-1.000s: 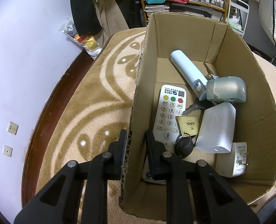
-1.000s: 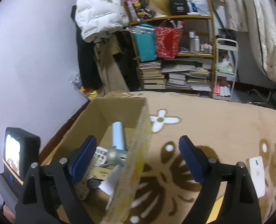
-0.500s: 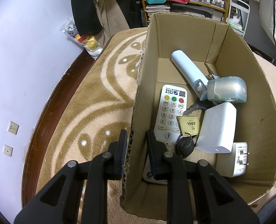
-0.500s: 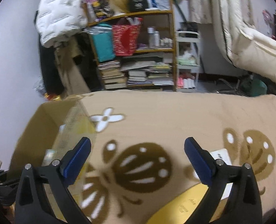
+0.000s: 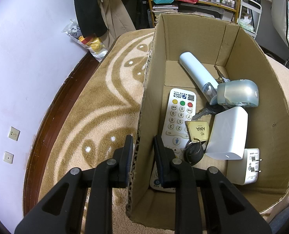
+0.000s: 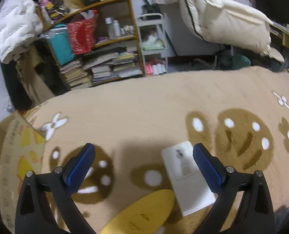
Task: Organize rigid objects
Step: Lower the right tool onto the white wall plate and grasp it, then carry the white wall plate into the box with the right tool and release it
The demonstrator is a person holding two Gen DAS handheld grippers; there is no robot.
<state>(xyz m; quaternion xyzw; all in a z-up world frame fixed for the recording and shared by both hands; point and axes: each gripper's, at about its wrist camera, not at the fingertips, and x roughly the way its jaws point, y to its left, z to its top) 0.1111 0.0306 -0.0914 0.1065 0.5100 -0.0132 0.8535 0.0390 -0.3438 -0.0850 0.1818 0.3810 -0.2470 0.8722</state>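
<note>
My left gripper (image 5: 143, 152) is shut on the left wall of a cardboard box (image 5: 150, 89), one finger outside and one inside. In the box lie a white remote (image 5: 178, 117), a pale blue tube (image 5: 195, 72), a grey-blue case (image 5: 238, 93), keys with a yellow tag (image 5: 198, 130), a white block (image 5: 228, 134) and a white plug adapter (image 5: 246, 165). My right gripper (image 6: 144, 161) hangs open over the beige blanket. A flat white device (image 6: 185, 173) lies just inside its right finger, and a yellow oval object (image 6: 144, 214) lies below between the fingers.
The box's outer wall (image 6: 11, 165) shows at the left of the right wrist view. A cluttered shelf (image 6: 105, 44) with books and bags stands beyond the blanket's far edge. A wooden bed frame (image 5: 46, 120) and white wall (image 5: 27, 48) run along the left.
The right gripper has swung right and down, away from the box, and now hovers over the white device and yellow object. The left gripper stays clamped on the box wall.
</note>
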